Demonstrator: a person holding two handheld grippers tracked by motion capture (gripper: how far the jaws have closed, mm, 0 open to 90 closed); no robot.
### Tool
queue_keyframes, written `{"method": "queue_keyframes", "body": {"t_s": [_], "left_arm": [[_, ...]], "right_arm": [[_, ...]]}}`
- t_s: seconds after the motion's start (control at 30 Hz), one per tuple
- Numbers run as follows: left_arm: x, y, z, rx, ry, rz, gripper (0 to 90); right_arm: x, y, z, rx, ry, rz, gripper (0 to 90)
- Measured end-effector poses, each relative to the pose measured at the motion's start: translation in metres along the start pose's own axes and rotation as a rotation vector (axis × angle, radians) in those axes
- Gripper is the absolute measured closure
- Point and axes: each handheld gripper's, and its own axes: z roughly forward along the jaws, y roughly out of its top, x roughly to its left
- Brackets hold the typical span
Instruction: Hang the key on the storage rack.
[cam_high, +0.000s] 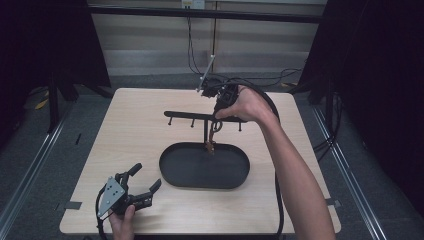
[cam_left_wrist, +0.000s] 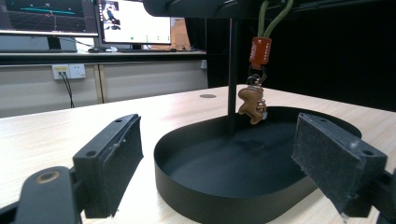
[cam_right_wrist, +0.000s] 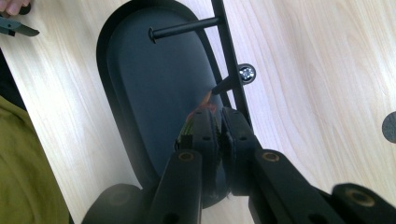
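Your right gripper (cam_high: 216, 121) pinches the green cord (cam_left_wrist: 271, 18) of the small, light, swingy bear charm (cam_left_wrist: 252, 105) hanging over the black tray (cam_high: 172, 172), while your left gripper (cam_high: 142, 184) rests wide open, holding nothing.

No lettering, number or brand can be read. The monitors (cam_left_wrist: 84, 21), far beyond the left jaws in the left gripper view, show blurred graphics; the orange tag (cam_left_wrist: 260, 50) hanging ahead of those jaws carries a mark too small to read.
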Motion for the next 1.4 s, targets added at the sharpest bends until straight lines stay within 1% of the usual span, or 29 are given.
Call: {"method": "queue_keyframes", "body": {"t_s": [0.17,0.37,0.47,0.53,0.6,0.67,0.8,0.83,0.9,1.0,1.03,1.07,1.1,1.13,1.2,1.3,1.37,1.4], "left_arm": [[0.0,0.0,0.0,0.0,0.0,-0.001,15.7],[0.0,0.0,0.0,0.001,0.001,0.004,15.7],[0.0,0.0,0.0,0.002,0.0,0.002,15.7],[0.0,0.0,0.0,0.003,0.0,0.003,15.7],[0.0,0.0,0.0,0.004,0.0,0.004,15.7],[0.0,0.0,0.0,0.004,0.0,0.004,15.7],[0.0,0.0,0.0,0.003,0.0,0.003,15.7],[0.001,0.0,0.0,0.008,-0.002,0.01,15.7],[0.001,0.0,0.0,0.006,-0.001,0.01,15.7],[0.001,0.0,0.0,0.006,-0.001,0.01,15.7],[0.001,0.0,0.0,0.006,-0.001,0.01,15.7],[0.001,0.0,0.0,0.006,-0.001,0.01,15.7],[0.001,0.0,0.0,0.007,-0.001,0.01,15.7],[0.001,0.0,0.0,0.007,-0.001,0.009,15.7],[0.001,0.0,0.0,0.007,-0.001,0.01,15.7],[0.001,0.0,-0.001,0.006,0.0,0.013,15.7],[0.001,0.0,-0.001,0.008,-0.001,0.012,15.7],[0.001,0.0,-0.001,0.008,-0.001,0.011,15.7]], "right_arm": [[0.0,0.0,0.0,-0.006,-0.006,0.001,84.3],[0.0,-0.003,-0.002,-0.017,-0.01,0.019,82.7],[0.001,-0.005,-0.002,-0.03,-0.01,0.014,82.2],[0.001,-0.006,-0.003,-0.038,-0.006,0.023,81.7],[0.002,-0.007,-0.003,-0.044,-0.005,0.026,79.0],[0.003,-0.008,-0.005,-0.049,-0.008,0.041,78.5],[0.005,-0.012,-0.008,-0.094,0.004,0.037,75.6],[0.006,-0.013,-0.008,-0.107,0.012,0.044,74.7],[0.008,-0.016,-0.01,-0.128,0.018,0.057,71.3],[0.01,-0.021,-0.011,-0.165,0.018,0.079,66.6],[0.011,-0.023,-0.012,-0.181,0.017,0.08,64.7],[0.012,-0.024,-0.012,-0.201,0.013,0.095,63.4],[0.013,-0.027,-0.012,-0.221,0.01,0.1,62.1],[0.014,-0.029,-0.013,-0.231,0.013,0.102,60.6],[0.016,-0.033,-0.011,-0.269,0.021,0.105,58.5],[0.019,-0.04,-0.009,-0.288,0.021,0.12,55.6],[0.021,-0.045,-0.007,-0.302,0.017,0.14,53.6],[0.022,-0.048,-0.007,-0.319,0.015,0.149,52.8]]}}
